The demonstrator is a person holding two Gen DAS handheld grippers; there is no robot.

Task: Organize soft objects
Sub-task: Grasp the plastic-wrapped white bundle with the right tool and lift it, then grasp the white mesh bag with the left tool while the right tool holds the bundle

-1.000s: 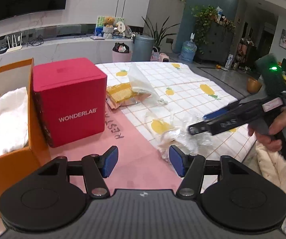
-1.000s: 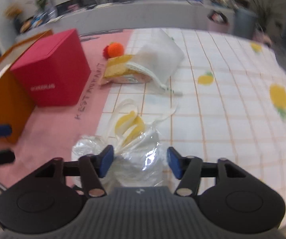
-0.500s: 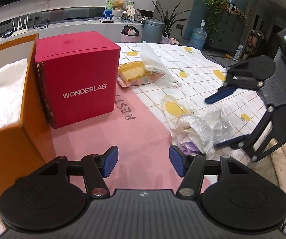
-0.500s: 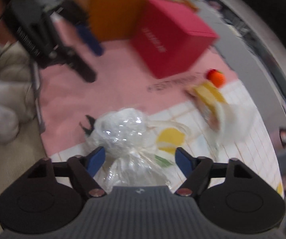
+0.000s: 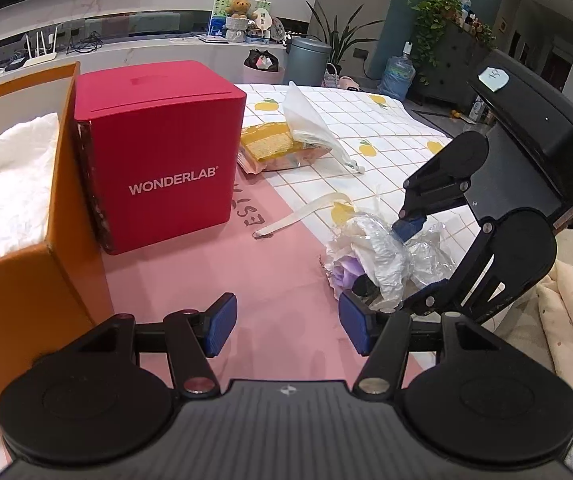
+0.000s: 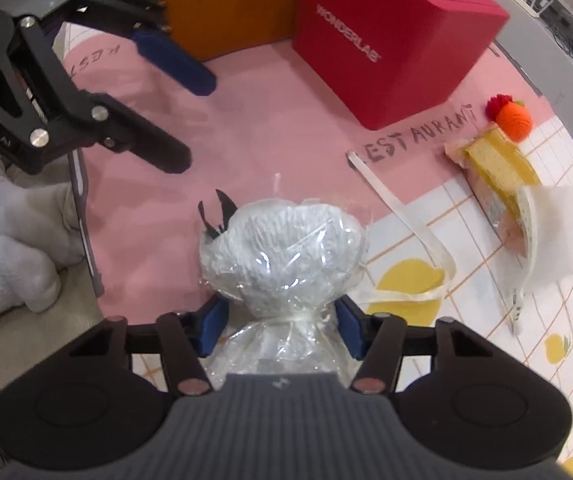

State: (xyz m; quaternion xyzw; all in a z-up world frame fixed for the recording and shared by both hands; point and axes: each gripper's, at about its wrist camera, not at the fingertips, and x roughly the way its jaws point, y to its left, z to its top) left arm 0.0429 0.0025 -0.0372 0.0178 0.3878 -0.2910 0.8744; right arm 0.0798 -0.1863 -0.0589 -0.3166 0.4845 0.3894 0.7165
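A soft toy wrapped in clear plastic (image 6: 282, 256) lies on the pink mat, also in the left wrist view (image 5: 382, 256). My right gripper (image 6: 280, 326) is open with a finger on each side of the bag's tied neck; it also shows in the left wrist view (image 5: 418, 264). My left gripper (image 5: 286, 326) is open and empty above the pink mat, left of the bag, and shows in the right wrist view (image 6: 174, 112). A yellow sponge pack (image 5: 282, 148) lies beyond, under a white bag (image 5: 310, 124). An orange knitted fruit (image 6: 512, 122) sits by the pack.
A red WONDERLAB box (image 5: 158, 152) stands beside an orange box (image 5: 38, 272) that holds white padding (image 5: 10, 184). A loose white ribbon (image 6: 402, 220) trails from the bag. The table's front edge runs near a cream cushion (image 5: 566, 328).
My right gripper has swung around and come down over the plastic-wrapped toy, so its fingers now straddle the bag's neck. My left gripper has edged forward a little and stays open.
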